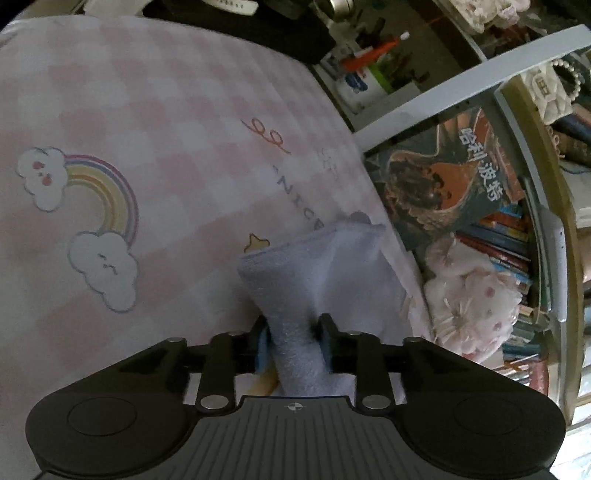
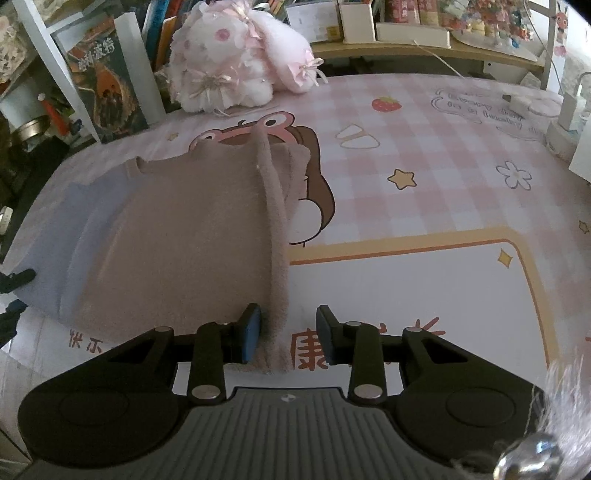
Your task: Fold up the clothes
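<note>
In the left wrist view, my left gripper (image 1: pixel 295 339) is shut on a bunched fold of pale lavender fluffy cloth (image 1: pixel 314 266), which rises from the pads toward the table's right edge. In the right wrist view, a beige-brown fluffy garment (image 2: pixel 184 236) lies flat on the table, with a lavender part (image 2: pixel 74 229) showing at its left side. Its raised right edge (image 2: pixel 275 221) runs down between the fingers of my right gripper (image 2: pixel 286 332). That edge lies against the left pad (image 2: pixel 251 332), while a gap separates it from the right pad, so the jaws stand open.
The pink checked table cover (image 2: pixel 443 155) carries cartoon prints. A pink-white plush toy (image 2: pixel 236 55) sits at the far edge, seen also as a plush toy (image 1: pixel 472 291) beside the table. A bookshelf (image 1: pixel 498 229), a poster book (image 2: pixel 103 81) and white boxes (image 2: pixel 410 29) border the table.
</note>
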`<act>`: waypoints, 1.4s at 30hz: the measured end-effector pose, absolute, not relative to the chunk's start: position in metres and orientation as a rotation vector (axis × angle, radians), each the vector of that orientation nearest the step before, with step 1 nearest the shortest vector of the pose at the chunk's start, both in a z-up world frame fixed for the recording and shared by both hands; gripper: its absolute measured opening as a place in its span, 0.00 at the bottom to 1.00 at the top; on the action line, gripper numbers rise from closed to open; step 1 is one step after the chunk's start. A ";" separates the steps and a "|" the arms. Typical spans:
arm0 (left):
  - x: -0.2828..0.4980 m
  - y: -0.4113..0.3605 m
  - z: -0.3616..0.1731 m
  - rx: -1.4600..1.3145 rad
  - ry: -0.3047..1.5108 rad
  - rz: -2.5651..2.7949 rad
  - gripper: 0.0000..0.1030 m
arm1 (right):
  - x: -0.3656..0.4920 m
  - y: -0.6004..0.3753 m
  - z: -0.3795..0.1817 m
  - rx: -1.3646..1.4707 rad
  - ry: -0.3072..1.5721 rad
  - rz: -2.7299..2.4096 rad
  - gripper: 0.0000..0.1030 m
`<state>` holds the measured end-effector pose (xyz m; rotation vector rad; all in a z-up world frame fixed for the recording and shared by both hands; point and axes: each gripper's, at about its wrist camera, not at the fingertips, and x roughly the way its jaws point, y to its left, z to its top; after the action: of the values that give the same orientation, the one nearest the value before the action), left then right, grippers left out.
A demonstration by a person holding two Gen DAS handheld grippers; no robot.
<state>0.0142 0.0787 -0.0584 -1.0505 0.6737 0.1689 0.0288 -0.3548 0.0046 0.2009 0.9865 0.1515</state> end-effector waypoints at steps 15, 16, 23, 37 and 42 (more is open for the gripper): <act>0.026 0.084 -0.067 -1.065 0.685 0.117 0.15 | 0.052 -0.355 0.026 0.179 0.902 0.169 0.33; 0.025 0.084 -0.067 -1.064 0.684 0.121 0.15 | 0.058 -0.353 0.027 0.169 0.895 0.179 0.33; 0.025 0.083 -0.067 -1.091 0.681 0.152 0.15 | 0.089 -0.346 0.020 0.072 0.898 0.290 0.35; 0.030 0.005 0.028 -0.737 0.554 0.239 0.07 | 0.107 -0.359 -0.004 0.002 0.955 0.538 0.35; 0.027 -0.070 0.089 -0.499 0.482 0.102 0.07 | 0.109 -0.364 -0.005 0.011 0.953 0.581 0.33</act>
<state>0.0273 -0.0702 0.0893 -0.4986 0.4821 0.1024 0.1094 -0.3636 -0.0048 0.0108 0.9528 0.5808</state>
